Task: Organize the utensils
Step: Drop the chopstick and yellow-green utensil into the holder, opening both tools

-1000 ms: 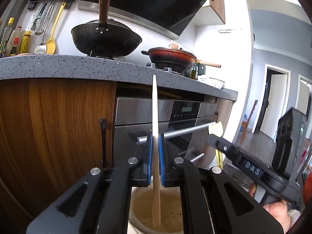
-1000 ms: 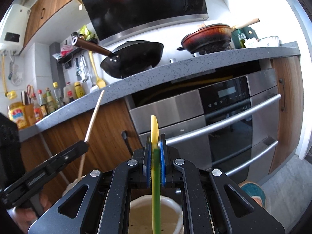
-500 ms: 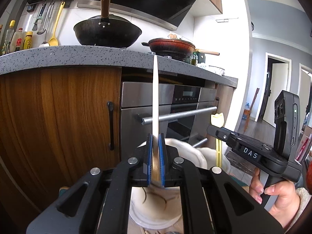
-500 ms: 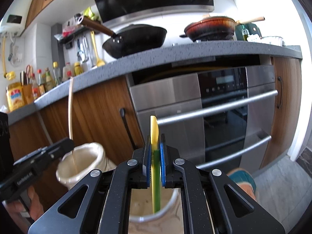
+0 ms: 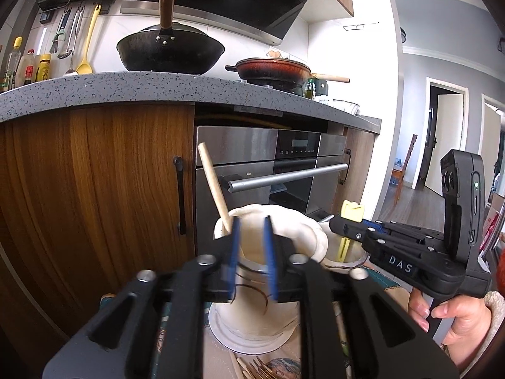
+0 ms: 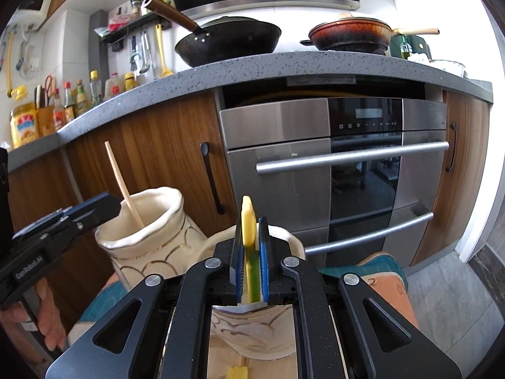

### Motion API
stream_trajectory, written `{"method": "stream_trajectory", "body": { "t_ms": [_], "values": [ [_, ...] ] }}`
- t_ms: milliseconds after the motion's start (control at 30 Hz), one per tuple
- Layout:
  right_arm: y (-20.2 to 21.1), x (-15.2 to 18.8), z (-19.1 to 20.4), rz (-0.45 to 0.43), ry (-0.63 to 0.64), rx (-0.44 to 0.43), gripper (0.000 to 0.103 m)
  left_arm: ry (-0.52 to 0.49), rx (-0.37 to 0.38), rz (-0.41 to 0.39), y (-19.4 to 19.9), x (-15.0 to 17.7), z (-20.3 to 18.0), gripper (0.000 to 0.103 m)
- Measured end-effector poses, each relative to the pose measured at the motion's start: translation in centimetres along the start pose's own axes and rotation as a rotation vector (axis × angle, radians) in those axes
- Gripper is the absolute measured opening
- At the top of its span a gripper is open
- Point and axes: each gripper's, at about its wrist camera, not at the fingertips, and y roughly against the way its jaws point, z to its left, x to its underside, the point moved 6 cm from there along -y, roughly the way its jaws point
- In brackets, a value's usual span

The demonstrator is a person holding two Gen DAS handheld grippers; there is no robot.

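A wooden stick (image 5: 213,186) stands in a cream vase (image 5: 284,218) and leans left, clear of the pads. My left gripper (image 5: 251,246) hovers over that vase's mouth, its jaws opening with nothing between them. In the right wrist view the same stick (image 6: 123,186) and vase (image 6: 148,237) sit at the left, beside the left gripper (image 6: 104,208). My right gripper (image 6: 251,230) hangs over a second cream vase (image 6: 252,338). Its jaws are opening, and a yellow-green utensil (image 6: 248,221) stands loosely between the pads, its lower end in the vase. The left wrist view shows this utensil (image 5: 352,214) too.
Both vases stand on a mat low in front of a steel oven (image 6: 347,173) and wooden cabinet doors (image 5: 110,189). More utensils (image 5: 252,369) lie on the mat near me. A hand (image 5: 457,319) holds the right gripper's handle. Pans sit on the counter above.
Both grippers sank toward the vases. The left jaws let go of the wooden stick, which tipped left inside its vase. The right jaws parted slightly around the yellow-green utensil.
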Motion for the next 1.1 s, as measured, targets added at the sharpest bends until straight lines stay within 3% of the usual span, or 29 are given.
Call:
{"method": "stream_trajectory", "body": {
  "t_ms": [33,133,200,333,367,400,500,767,1100],
  "values": [
    [0.1,0.0,0.0,-0.002,-0.002,-0.001,0.026,0.0,-0.002,-0.005,0.2,-0.1,0.0,0.025],
    [0.8,-0.2,0.1,-0.018,-0.004,-0.002,0.036,-0.003,-0.007,-0.025,0.7,-0.4,0.0,0.033],
    [1.5,-0.4,0.1,-0.035,-0.003,0.008,0.048,-0.005,-0.013,-0.042,1.2,-0.6,0.0,0.051],
    [3.6,-0.2,-0.2,-0.07,-0.01,0.028,0.071,0.007,-0.028,-0.079,2.6,-0.9,0.2,0.072],
    [4.3,-0.1,-0.4,-0.08,-0.02,0.029,0.078,0.011,-0.035,-0.087,3.0,-0.9,0.3,0.083],
    [5.1,0.1,-0.5,-0.09,-0.029,0.027,0.079,0.015,-0.043,-0.096,3.4,-0.8,0.3,0.089],
    [6.9,0.7,-1.0,-0.112,-0.049,0.033,0.092,0.026,-0.053,-0.111,4.6,-0.5,0.4,0.097],
    [10.7,3.1,-2.6,-0.14,-0.111,0.082,0.098,0.053,-0.102,-0.073,7.3,2.3,0.9,0.097],
    [11.8,5.7,-2.8,-0.097,-0.108,0.145,0.098,0.061,-0.177,0.002,10.2,5.3,1.6,0.097]
  ]
}}
